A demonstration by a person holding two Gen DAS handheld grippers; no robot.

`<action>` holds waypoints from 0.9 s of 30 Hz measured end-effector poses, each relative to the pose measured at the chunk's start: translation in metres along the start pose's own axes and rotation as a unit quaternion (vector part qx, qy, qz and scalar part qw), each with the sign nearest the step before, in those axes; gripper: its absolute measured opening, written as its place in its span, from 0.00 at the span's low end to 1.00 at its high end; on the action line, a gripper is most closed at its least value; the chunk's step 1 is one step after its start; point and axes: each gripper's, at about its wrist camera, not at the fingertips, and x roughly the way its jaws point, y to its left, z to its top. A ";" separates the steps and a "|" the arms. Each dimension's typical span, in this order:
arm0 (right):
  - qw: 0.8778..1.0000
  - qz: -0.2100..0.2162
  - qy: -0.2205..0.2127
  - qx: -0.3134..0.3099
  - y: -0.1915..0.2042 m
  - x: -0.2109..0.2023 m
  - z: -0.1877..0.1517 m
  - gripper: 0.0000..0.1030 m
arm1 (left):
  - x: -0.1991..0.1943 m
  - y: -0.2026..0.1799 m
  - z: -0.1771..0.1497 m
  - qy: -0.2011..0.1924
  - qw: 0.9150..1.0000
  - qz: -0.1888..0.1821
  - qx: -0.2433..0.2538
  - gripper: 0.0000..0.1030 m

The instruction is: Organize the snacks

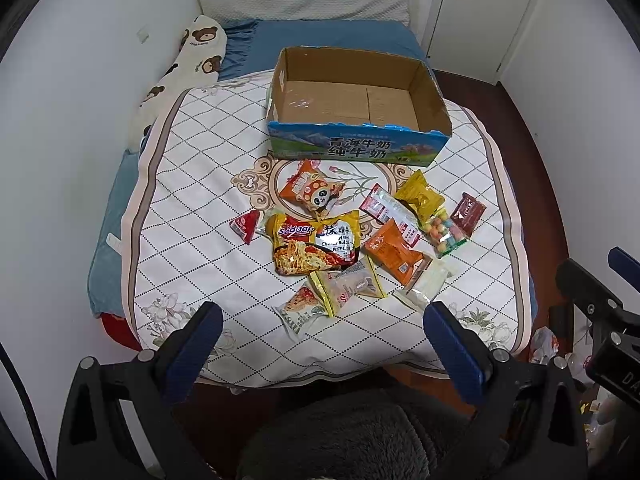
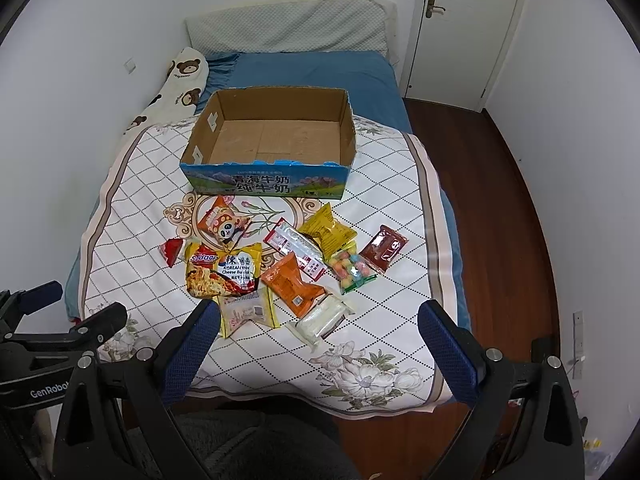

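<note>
Several snack packets lie in a loose pile on the quilted bed cover, among them a noodle pack, an orange panda bag, a yellow bag, a candy bag and a dark red sachet. An empty open cardboard box stands behind them. My left gripper is open and empty, held above the near edge of the bed. My right gripper is open and empty beside it.
The bed has a white wall on its left, with a bear-print pillow and a grey pillow at the head. Wooden floor and a white door lie to the right. Clutter sits on the floor at the right.
</note>
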 end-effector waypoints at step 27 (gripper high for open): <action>1.000 0.001 -0.003 0.002 -0.003 -0.009 0.001 0.98 | -0.005 0.001 -0.002 -0.006 1.000 -0.003 -0.001 1.00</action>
